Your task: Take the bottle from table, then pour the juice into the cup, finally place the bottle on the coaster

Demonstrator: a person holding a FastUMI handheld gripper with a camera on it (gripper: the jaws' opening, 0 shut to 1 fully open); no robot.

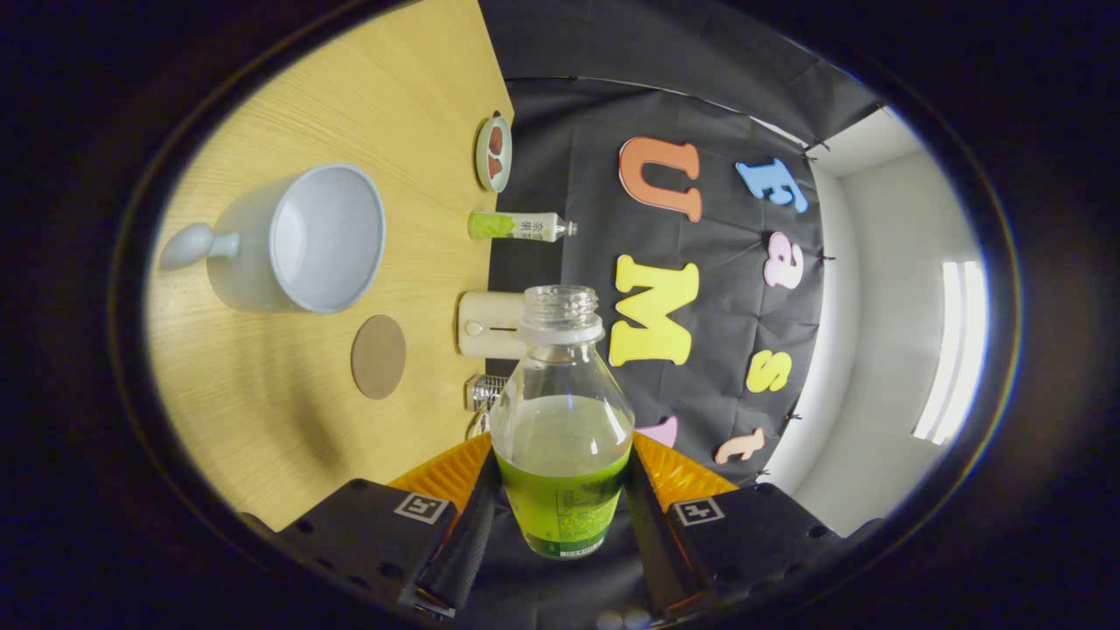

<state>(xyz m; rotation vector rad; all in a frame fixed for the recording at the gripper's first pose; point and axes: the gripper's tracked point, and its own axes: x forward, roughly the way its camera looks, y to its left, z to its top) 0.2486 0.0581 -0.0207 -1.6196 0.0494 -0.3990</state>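
Fingers (477, 525) of the gripper (560, 516) press on both sides of the bottle (562, 437), gripping its lower body. Its cap is off, its open neck points ahead, and green juice fills roughly its lower half. The view is rolled, so the wooden table (262, 420) appears turned on its side. On it lies the empty cup (302, 241) with a knobbed handle, and just beside the cup sits the round brown coaster (378, 356), bare. Beyond them, by the wall, are a small dish (493, 154), a tube (521, 226) and a cream box (490, 324).
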